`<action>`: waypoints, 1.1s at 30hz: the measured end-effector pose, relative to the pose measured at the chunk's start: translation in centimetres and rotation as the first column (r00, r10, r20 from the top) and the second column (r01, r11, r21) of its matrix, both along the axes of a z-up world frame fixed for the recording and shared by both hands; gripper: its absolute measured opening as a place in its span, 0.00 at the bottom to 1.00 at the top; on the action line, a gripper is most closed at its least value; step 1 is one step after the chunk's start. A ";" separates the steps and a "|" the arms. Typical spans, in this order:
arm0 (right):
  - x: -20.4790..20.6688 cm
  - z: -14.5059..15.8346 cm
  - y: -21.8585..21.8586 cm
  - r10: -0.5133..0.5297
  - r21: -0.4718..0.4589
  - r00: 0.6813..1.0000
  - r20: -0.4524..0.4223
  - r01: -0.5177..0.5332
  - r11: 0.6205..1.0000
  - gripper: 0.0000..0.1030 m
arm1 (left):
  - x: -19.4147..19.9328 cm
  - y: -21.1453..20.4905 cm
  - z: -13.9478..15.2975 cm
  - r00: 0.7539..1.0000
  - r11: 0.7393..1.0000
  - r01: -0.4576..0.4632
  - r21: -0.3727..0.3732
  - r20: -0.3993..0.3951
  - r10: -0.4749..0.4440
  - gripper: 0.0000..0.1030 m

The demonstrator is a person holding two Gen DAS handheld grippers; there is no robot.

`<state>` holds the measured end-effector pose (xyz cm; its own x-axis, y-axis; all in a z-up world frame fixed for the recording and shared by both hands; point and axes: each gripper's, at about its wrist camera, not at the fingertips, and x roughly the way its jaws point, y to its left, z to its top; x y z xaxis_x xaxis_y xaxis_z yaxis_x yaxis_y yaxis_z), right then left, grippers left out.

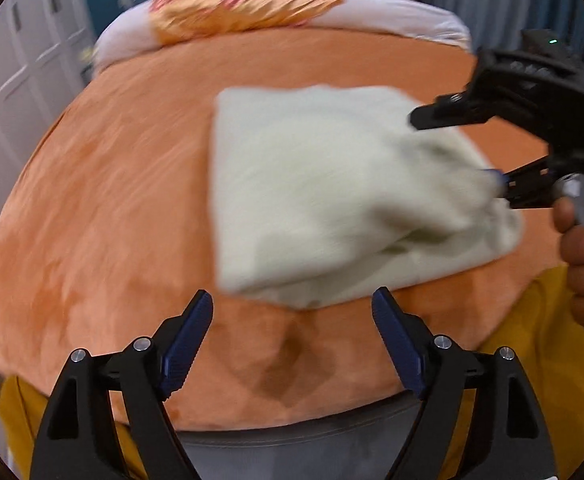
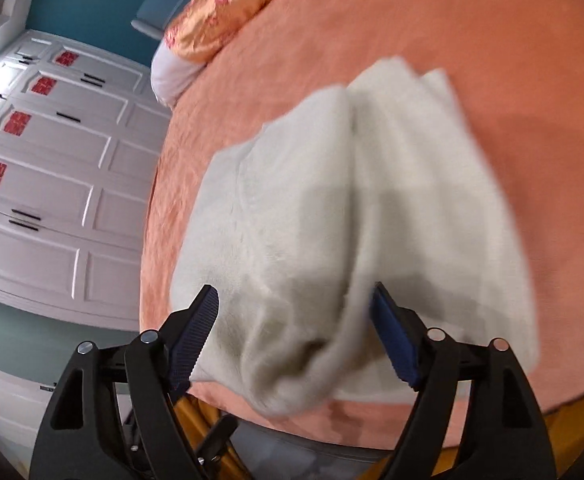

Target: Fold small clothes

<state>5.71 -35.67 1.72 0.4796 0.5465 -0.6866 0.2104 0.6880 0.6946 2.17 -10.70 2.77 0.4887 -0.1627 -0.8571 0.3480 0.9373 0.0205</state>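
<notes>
folded white garment (image 2: 355, 216) on orange bed (image 2: 491, 60), long axis toward pillow (image 2: 228, 12)

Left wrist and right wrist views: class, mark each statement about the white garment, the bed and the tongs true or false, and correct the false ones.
1. The white garment lies on an orange bedspread. True.
2. The left tongs are clamped on the garment. False: they stand open with nothing between the pads.
3. The right tongs are open, with a fold of the garment between the pads. True.
4. The bedspread is blue. False: it is orange; the wall behind is blue.
5. A patterned orange pillow lies at the far end of the bed. True.
6. The garment hangs on the wardrobe. False: it lies on the bed.
</notes>
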 end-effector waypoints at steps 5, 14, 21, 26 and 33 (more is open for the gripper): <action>1.9 0.7 2.7 0.046 -0.125 0.999 -0.015 -0.048 0.991 0.23 | 1.5 0.7 -1.5 0.999 0.999 -0.038 0.029 0.003 0.038 0.77; -2.3 10.9 -1.9 -0.008 -0.116 0.951 0.311 0.046 0.992 0.18 | 2.6 1.7 -2.6 0.994 0.997 -0.069 -0.033 -0.082 0.066 0.42; -4.7 -2.7 -6.7 -0.136 -0.238 0.990 0.039 0.141 0.961 0.19 | 2.3 0.1 -4.2 0.991 0.998 -0.044 0.037 -0.121 0.049 0.36; -4.9 -1.5 -6.9 -0.131 -0.225 0.990 0.054 0.140 0.964 0.24 | 0.5 0.4 -1.0 0.996 1.000 0.010 -0.014 -0.089 -0.011 0.36; -9.1 2.6 -8.1 -0.151 -0.217 0.975 0.163 0.185 0.959 0.31 | -1.0 -0.4 5.4 0.999 0.991 0.043 -0.127 0.020 -0.041 0.41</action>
<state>-3.37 -43.77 4.28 0.6533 0.2854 -0.7012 0.2466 0.7955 0.5535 1.14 -11.14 8.12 0.4935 -0.2905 -0.8198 0.3875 0.9173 -0.0918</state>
